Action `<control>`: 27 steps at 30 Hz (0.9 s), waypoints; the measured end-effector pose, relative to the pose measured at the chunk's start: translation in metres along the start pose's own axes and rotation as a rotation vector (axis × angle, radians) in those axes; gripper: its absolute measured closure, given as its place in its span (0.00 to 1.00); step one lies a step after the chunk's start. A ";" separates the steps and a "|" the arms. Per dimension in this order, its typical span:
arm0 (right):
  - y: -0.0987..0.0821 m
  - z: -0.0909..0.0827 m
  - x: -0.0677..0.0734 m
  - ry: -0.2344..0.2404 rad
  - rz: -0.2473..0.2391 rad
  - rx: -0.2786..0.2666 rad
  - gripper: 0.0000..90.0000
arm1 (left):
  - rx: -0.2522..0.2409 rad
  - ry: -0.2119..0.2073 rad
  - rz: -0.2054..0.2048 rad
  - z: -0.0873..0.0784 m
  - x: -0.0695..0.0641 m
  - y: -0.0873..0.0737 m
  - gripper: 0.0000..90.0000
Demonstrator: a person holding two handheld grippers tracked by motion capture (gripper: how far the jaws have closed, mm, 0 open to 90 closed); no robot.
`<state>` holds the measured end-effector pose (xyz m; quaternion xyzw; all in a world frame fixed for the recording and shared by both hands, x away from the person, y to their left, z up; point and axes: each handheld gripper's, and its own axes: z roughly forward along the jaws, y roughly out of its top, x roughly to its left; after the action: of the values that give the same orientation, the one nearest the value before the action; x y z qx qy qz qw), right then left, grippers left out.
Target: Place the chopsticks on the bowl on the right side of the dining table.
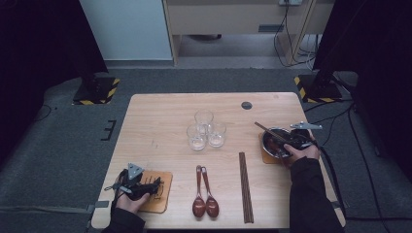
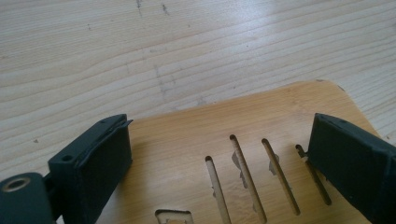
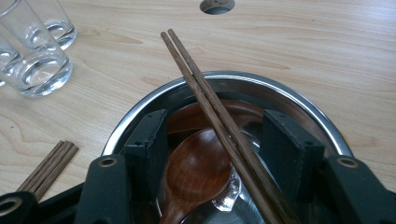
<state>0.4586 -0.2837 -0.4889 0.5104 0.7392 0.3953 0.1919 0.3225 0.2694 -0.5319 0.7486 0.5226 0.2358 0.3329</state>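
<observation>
High view: right gripper [image 1: 291, 144] sits over the bowl [image 1: 275, 142] at the table's [image 1: 160, 116] right edge; chopsticks [image 1: 268, 132] lean out of it toward the glasses [image 1: 204, 129].

Left gripper view: left gripper [image 2: 219, 158] open and empty over the slotted mat [image 2: 187, 140].

Right gripper view: jaws part-open, gripping nothing, straddling chopsticks and spoon [image 3: 198, 170]. The chopsticks' long axis runs between the pads, away from the hand.
</observation>
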 end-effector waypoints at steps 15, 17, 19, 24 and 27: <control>-0.001 -0.001 0.003 0.036 -0.019 0.025 0.48 | 0.000 0.000 0.000 0.000 0.000 0.000 0.06; -0.002 -0.002 0.004 0.041 -0.022 0.029 0.48 | 0.000 0.000 0.000 0.000 0.000 0.000 0.06; -0.002 -0.003 0.005 0.052 -0.027 0.031 0.48 | 0.000 0.000 0.000 0.000 0.000 0.000 0.06; -0.004 -0.005 0.007 0.065 -0.036 0.046 0.48 | 0.000 0.001 0.000 0.000 0.000 0.000 0.06; -0.004 -0.006 0.008 0.074 -0.043 0.044 0.48 | 0.000 0.001 0.000 0.000 0.000 0.000 0.06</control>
<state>0.4491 -0.2793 -0.4872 0.4836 0.7651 0.3933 0.1613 0.3225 0.2693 -0.5319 0.7484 0.5229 0.2360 0.3330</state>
